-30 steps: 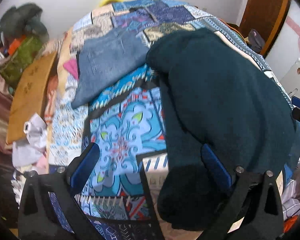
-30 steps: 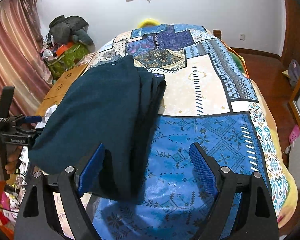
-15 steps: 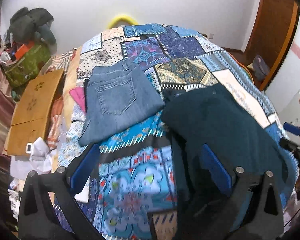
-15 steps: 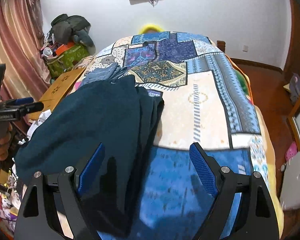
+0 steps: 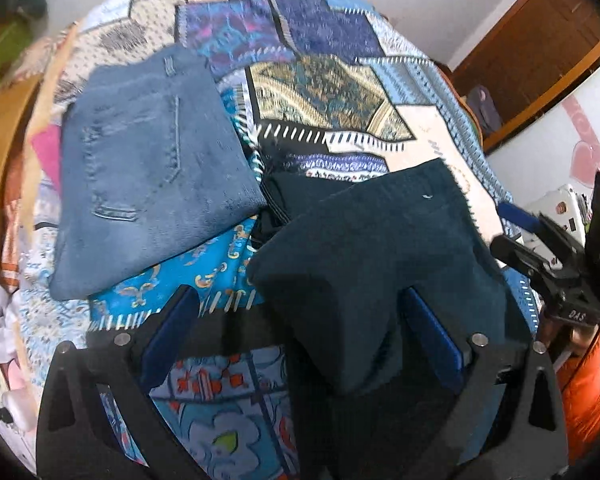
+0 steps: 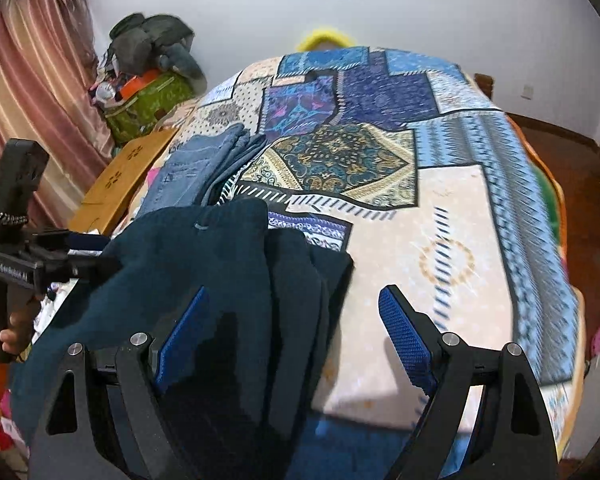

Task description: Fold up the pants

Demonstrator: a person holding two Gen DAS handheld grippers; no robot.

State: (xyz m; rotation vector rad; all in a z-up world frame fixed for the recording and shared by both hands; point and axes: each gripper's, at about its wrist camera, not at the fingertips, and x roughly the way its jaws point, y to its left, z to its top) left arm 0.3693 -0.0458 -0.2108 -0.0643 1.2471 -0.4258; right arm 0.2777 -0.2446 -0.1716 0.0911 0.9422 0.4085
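Dark teal pants (image 5: 372,256) lie folded on the patchwork bed cover (image 5: 324,92), draped over my open left gripper (image 5: 300,324). In the right wrist view the same pants (image 6: 220,280) cover the left blue pad of my open right gripper (image 6: 296,320); the right pad (image 6: 404,332) is bare. Neither gripper's jaws close on the cloth. Each gripper also shows in the other view: the right one (image 5: 540,240) and the left one (image 6: 60,256), both at the pants' edges.
Folded blue jeans (image 5: 148,168) lie on the bed to the left of the teal pants, also in the right wrist view (image 6: 196,168). A wooden board (image 6: 116,184), a green bag (image 6: 148,100) and a curtain (image 6: 24,92) stand left of the bed.
Both grippers have moved forward up the bed with the teal pants. The pants now sit close beside the folded jeans, which loom larger in the left wrist view.
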